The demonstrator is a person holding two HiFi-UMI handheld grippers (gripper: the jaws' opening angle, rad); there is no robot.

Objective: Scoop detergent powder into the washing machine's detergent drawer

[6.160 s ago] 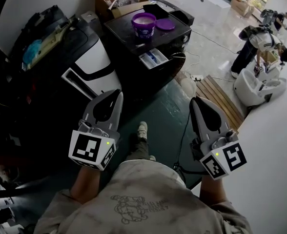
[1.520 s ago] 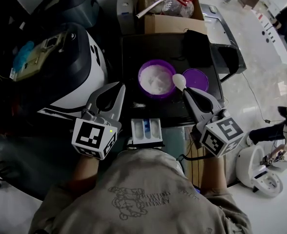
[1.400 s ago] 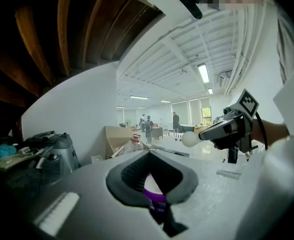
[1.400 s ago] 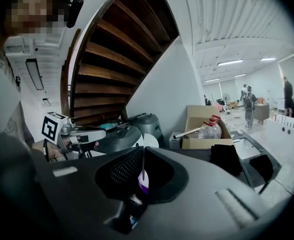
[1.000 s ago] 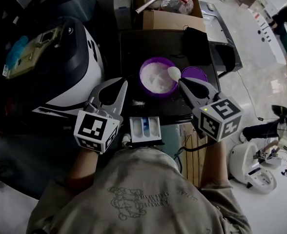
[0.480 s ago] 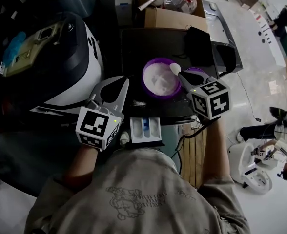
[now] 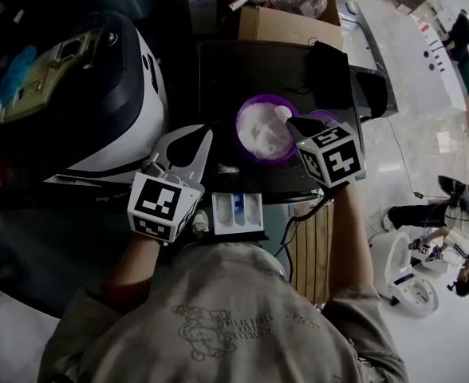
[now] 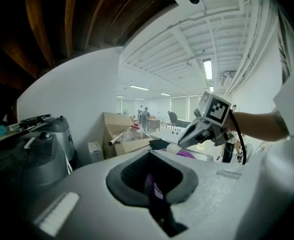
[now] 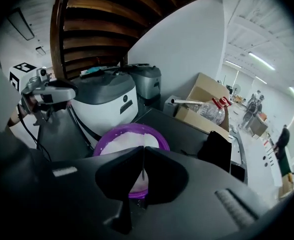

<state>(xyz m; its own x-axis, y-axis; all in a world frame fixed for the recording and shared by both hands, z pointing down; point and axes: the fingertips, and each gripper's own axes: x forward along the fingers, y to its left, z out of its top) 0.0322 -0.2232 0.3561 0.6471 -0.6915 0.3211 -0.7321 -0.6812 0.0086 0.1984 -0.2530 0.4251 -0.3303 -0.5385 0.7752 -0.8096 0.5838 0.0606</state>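
Observation:
A purple tub of white detergent powder stands on the black washing machine top. Its purple lid lies just right of it, partly hidden. My right gripper is shut on the handle of a white spoon, whose bowl hangs over the powder at the tub's right rim. In the right gripper view the spoon points down into the tub. The white detergent drawer with a blue insert stands pulled out below. My left gripper is shut, left of the tub and holding nothing I can make out.
A cardboard box with a plastic bottle sits behind the machine. A black pouch lies on its back right corner. A white and black appliance stands at the left. Wooden slats and people are on the floor at right.
The right gripper has tilted and swung left, carrying the spoon bowl from beside the tub to over the powder. The left gripper has barely moved.

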